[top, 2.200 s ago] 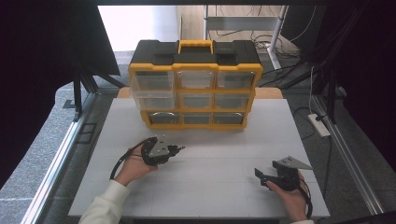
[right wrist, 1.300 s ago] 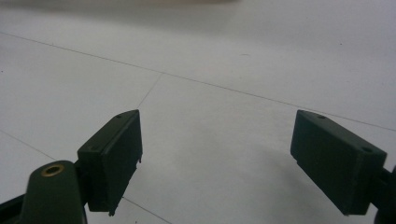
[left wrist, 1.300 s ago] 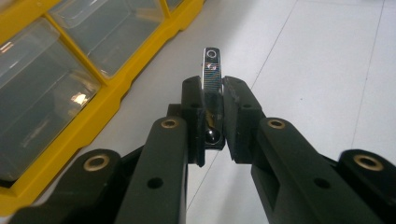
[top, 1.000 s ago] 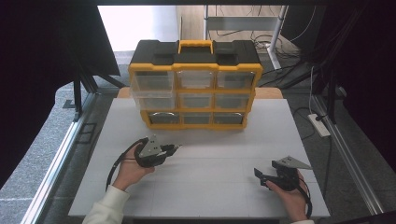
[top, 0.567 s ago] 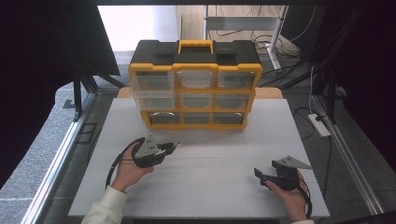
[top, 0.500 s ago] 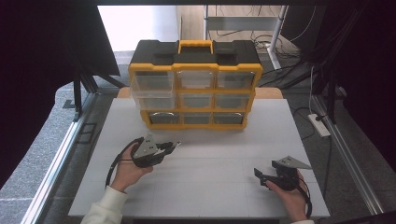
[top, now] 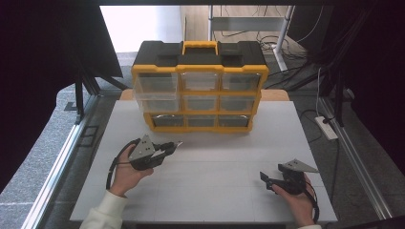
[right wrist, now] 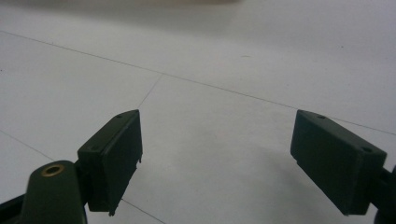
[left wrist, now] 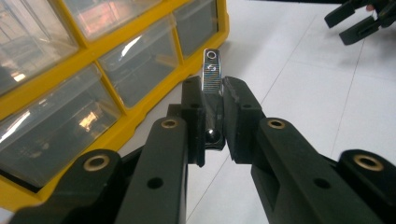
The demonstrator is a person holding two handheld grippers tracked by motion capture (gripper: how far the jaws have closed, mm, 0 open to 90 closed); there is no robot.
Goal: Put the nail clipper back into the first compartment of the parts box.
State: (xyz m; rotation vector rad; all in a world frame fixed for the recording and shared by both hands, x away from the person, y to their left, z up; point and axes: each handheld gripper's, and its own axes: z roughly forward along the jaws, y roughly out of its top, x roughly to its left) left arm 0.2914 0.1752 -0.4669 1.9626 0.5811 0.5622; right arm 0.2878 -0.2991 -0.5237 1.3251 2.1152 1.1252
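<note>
A yellow and black organizer (top: pixel 200 90) with clear drawers stands at the back of the white table; its drawers are all pushed in. My left gripper (top: pixel 169 147) hovers in front of its lower left corner, pointing toward it. In the left gripper view its jaws (left wrist: pixel 212 100) are shut on a small flat shiny metal piece (left wrist: pixel 211 70) that sticks out past the pads, beside the organizer's bottom drawers (left wrist: pixel 135 65). My right gripper (top: pixel 263 177) rests low at the front right, open, with bare table between its pads (right wrist: pixel 215 158).
The white table top (top: pixel 215 157) stretches between the two hands. A power strip (top: pixel 326 128) and cables lie on the floor to the right. The right gripper (left wrist: pixel 359 18) appears far off in the left gripper view.
The left gripper has drifted slightly left and tilted, its tip lifting a little with the metal piece still held. The right gripper has stayed put.
</note>
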